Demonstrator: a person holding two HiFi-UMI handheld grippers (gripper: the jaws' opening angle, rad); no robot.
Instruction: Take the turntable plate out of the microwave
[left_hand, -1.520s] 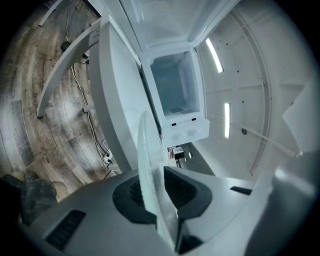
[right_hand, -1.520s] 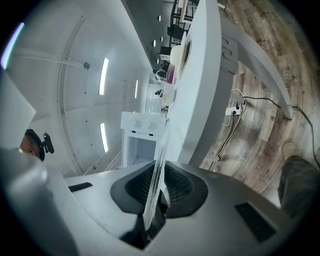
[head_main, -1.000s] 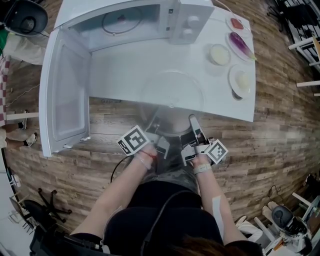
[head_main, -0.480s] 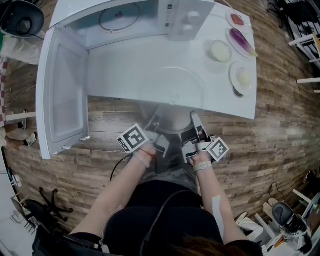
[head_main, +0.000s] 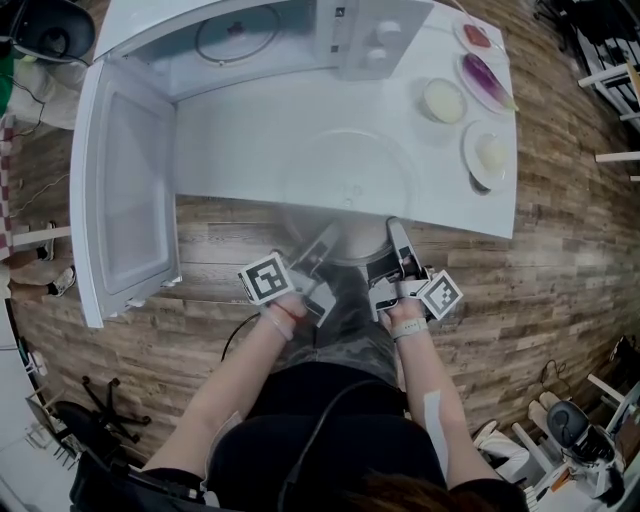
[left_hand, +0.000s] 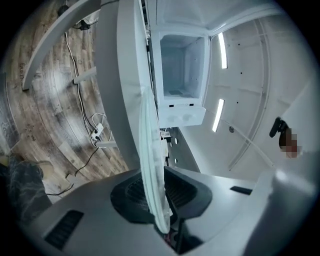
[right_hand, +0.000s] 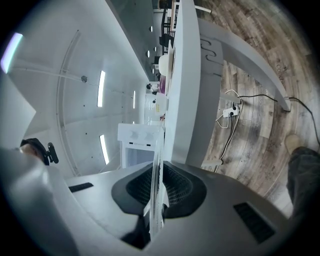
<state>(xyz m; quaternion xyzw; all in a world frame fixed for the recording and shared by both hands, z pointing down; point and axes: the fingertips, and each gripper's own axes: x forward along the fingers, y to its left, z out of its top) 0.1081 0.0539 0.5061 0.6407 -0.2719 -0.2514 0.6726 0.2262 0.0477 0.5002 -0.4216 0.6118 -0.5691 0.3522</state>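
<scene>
Seen from the head view, the glass turntable plate (head_main: 345, 180) is outside the microwave (head_main: 372, 35), lying flat over the near middle of the white bench (head_main: 235, 135). Its 6 o'clock edge juts past the bench rim, above the wood-plank floor (head_main: 560, 290).

The left claw (head_main: 328, 240) is clamped on the plate's rim at about 7 o'clock. In the left gripper view the glass runs edge-on between the two dark pads. The right claw (head_main: 394, 232) is clamped on the rim at about 5 o'clock, and its own view shows the thin glass edge pinched between the pads in the same way.

The microwave stands at 12 o'clock on the bench, with its door (head_main: 120, 190) swung wide open toward 9 o'clock. The roller ring (head_main: 237, 32) lies on the bare cavity floor.

At 1 to 2 o'clock, well apart from the plate, four small dishes (head_main: 443, 100) of food sit near the right edge of the bench.
</scene>
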